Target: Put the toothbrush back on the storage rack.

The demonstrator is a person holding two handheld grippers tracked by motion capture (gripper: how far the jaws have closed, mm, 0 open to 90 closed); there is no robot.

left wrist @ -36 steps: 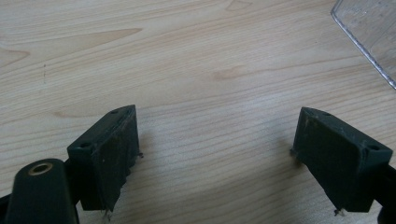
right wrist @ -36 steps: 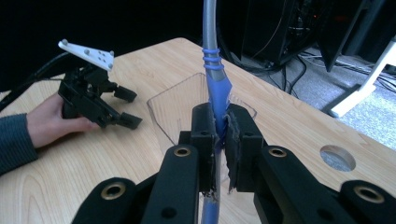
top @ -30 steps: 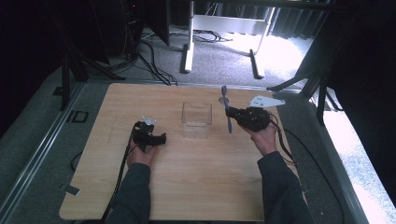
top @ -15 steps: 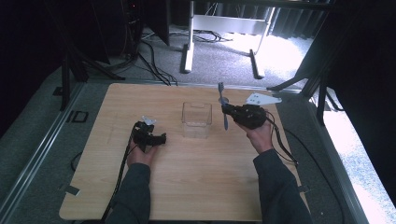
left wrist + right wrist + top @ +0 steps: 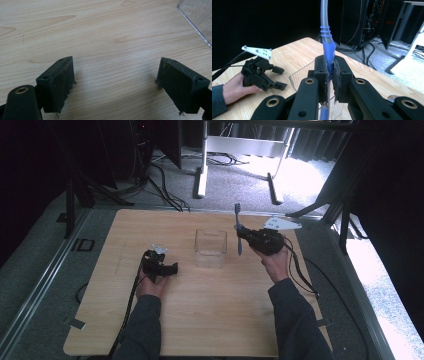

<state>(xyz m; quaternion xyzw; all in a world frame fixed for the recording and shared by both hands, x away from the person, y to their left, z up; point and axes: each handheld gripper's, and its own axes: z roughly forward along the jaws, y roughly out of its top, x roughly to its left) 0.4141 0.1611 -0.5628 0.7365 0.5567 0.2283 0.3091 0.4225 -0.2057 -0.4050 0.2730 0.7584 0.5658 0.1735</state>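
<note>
**Toothbrush poised beside the clear box**

The right gripper (image 5: 243, 236) is clamped on a blue toothbrush (image 5: 327, 47), held upright just beside the clear plastic container (image 5: 210, 248) in the middle of the tabletop (image 5: 225, 315). The left gripper (image 5: 171, 268) rests near the container with its jaws wide apart and nothing between them. The grip sits low on a slim handle, so the brush could pivot or slip, and its lower end might catch the rim and nudge the light container aside
</note>
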